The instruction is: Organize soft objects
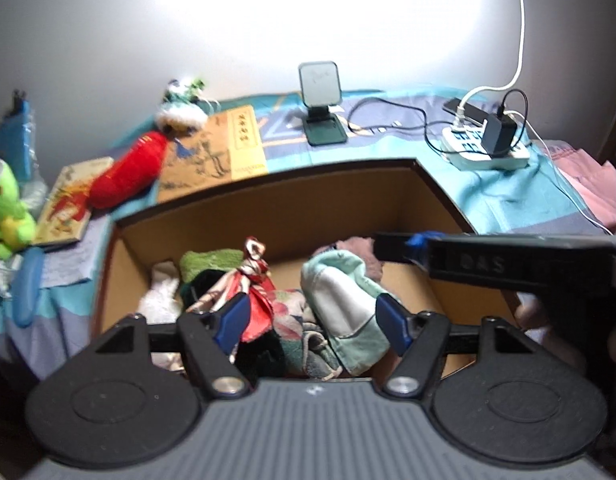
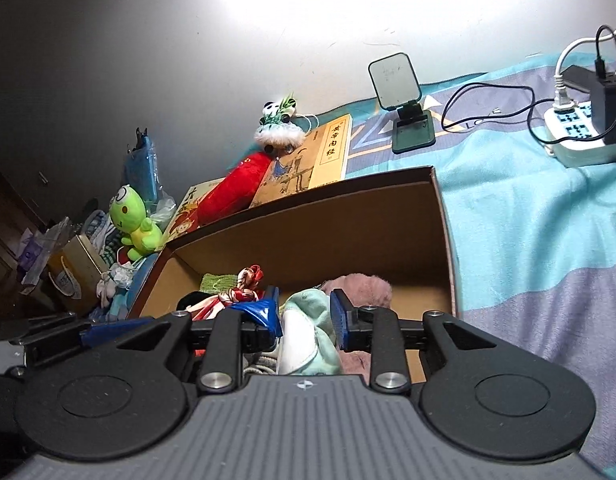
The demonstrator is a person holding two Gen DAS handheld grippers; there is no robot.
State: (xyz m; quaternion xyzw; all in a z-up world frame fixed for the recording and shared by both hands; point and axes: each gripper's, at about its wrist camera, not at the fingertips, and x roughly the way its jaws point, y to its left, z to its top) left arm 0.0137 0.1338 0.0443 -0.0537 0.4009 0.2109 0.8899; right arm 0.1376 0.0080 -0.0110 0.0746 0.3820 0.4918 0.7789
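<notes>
Pale wall (image 1: pixel 108 40) with a bright glare patch, above a bed's blue-striped bedspread (image 2: pixel 527 220).

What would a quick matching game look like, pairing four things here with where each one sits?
Things:
1. frog toy
2. knotted scarf
3. phone stand
4. charger

Places:
A. plugged into the power strip
B. inside the cardboard box
C. upright on the blanket beyond the box
D. outside the box, among the clutter on its left

Pairs: 1-D, 2-B, 3-C, 4-A
</notes>
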